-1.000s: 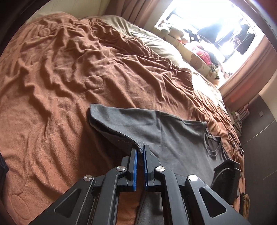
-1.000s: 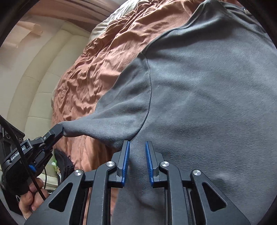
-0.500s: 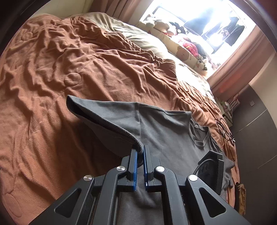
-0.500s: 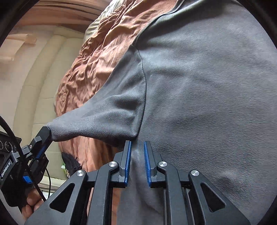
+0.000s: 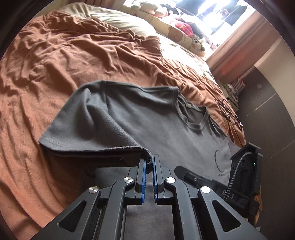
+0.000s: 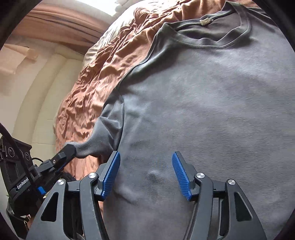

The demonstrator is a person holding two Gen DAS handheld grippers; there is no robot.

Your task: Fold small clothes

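Setting: bedroom with a bright window at the far end; a rumpled rust-brown bedspread covered the bed, with soft toys lined up along the far side near the window.

Garment: a grey T-shirt lay front-up on the bedspread, its neckline toward the far edge of the bed.

Look of the cloth: soft, slightly fuzzy knit; the body was mostly smooth, with a few shallow puckers close to the right tool. A small dark printed mark showed on the chest.

Left gripper: its blue pads were pinched together on the edge of the sleeve, which was lifted off the bed and drawn in toward the shirt's body, draping in a loose fold.

Right gripper: its jaws had just been opening and stood apart above the shirt's body. Cloth lay beneath and between them, but the pads did not press on it.

Done so far: the shirt looked spread out flat, and the first sleeve was partly brought inward, not yet laid down.

Left to do: by my reading, nearly everything. That sleeve needed setting flat, the other side folding in, then the length doubling over.

Other sleeve: outside both views, so its state could not be told.
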